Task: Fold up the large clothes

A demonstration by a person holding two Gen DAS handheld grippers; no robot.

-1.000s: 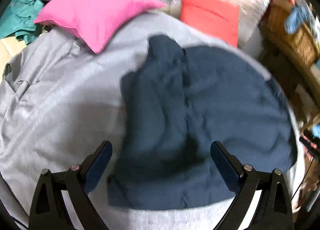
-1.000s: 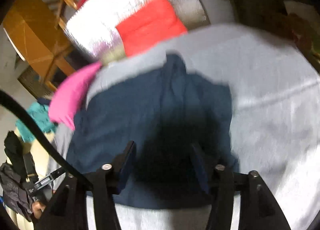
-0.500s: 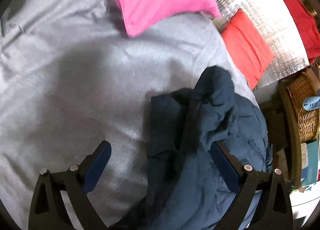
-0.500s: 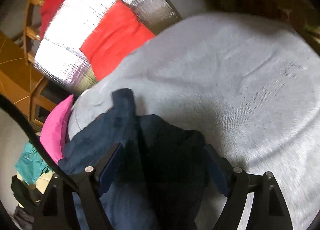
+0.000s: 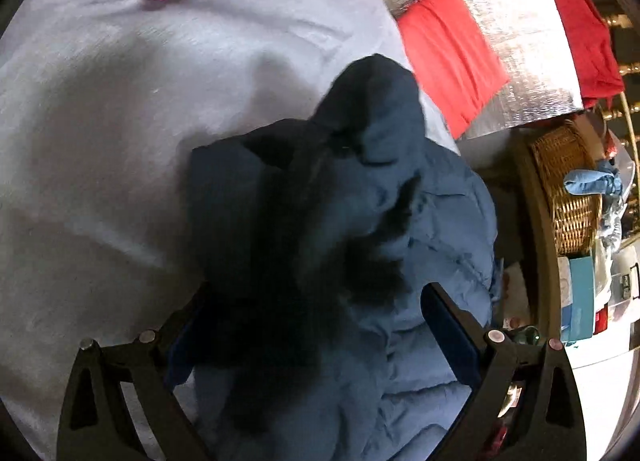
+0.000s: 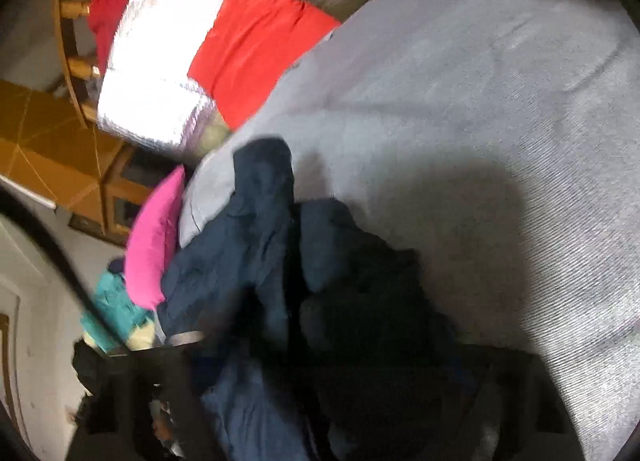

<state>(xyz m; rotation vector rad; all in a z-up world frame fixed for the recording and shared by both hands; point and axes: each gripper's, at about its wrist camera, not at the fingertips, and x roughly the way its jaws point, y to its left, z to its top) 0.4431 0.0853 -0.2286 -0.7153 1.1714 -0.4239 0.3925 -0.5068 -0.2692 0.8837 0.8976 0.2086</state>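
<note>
Navy jacket [image 5: 352, 245] bunched on the grey sheet [image 5: 120, 133].
Left gripper [image 5: 320, 325] stood spread over it; right gripper [image 6: 320, 377] had been closing, its grip unclear.

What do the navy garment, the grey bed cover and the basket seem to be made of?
Navy garment: probably thin synthetic shell, puffy, stitched quilt lines, faint sheen.
Grey bed cover: woven cloth, matt, fine ribbed weave and soft creases.
Basket: wicker or rattan, golden-brown interlaced strands.

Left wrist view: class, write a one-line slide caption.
Open left gripper over a crumpled navy jacket on a grey bed.
</note>
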